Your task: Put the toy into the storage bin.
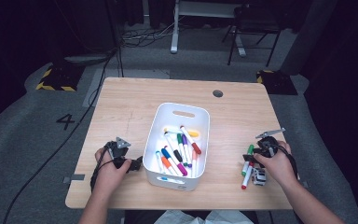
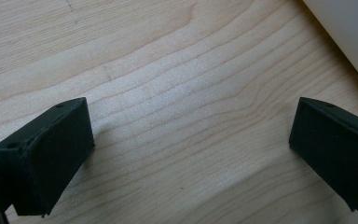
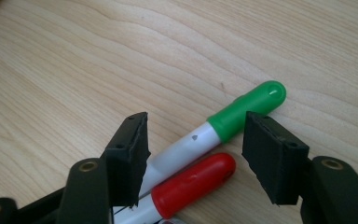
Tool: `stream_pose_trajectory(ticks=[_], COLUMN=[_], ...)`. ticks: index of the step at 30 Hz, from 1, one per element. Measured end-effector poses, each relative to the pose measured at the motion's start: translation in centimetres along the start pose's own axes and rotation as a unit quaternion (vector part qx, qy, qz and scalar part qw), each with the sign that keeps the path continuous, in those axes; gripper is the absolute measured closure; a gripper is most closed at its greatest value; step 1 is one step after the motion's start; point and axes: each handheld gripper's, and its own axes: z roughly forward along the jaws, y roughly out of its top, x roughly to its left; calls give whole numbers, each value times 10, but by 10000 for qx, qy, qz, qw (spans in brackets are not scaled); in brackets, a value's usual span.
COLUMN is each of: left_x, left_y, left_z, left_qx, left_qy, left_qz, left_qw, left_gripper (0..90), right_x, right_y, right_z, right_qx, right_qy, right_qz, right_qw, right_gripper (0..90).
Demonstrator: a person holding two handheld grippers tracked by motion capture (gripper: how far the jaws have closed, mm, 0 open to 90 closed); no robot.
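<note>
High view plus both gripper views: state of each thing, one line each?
left gripper: open, over bare table
right gripper: open, jaws astride the green marker
red marker: capped, beside green marker
white bin: upright, holding markers

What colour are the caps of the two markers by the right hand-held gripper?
Green cap and red cap, clearest in the right gripper view.

In the right gripper view, the barrels of the green-capped marker [image 3: 242, 109] and the red-capped marker [image 3: 193, 184] are hidden behind the right tongs [image 3: 193, 154] and cut off at the bottom edge. In the left gripper view, the white bin [image 2: 349, 32] is cropped at the corner.
</note>
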Motion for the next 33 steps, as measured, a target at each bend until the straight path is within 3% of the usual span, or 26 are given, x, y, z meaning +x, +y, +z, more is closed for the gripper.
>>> stream_pose_trajectory(ticks=[9, 18, 25, 26, 33], left_x=[0, 0, 0, 0, 0], left_y=[0, 0, 0, 0, 0], left_z=[0, 0, 0, 0, 0], left_qx=[-2, -1, -6, -4, -2], left_qy=[10, 10, 13, 13, 8], left_qz=[2, 4, 4, 4, 4], left_qw=[10000, 10000, 10000, 10000, 10000], left_gripper=[1, 1, 1, 2, 1], right_x=[4, 14, 32, 36, 41], right_y=[1, 7, 18, 21, 27], right_z=[8, 19, 26, 29, 33], right_qx=[43, 94, 118, 129, 50], right_qy=[75, 139, 86, 97, 344], right_qz=[44, -82, -524, -627, -467], right_qw=[10000, 9998, 9985, 9979, 9983], right_gripper=[416, 440, 647, 757, 766])
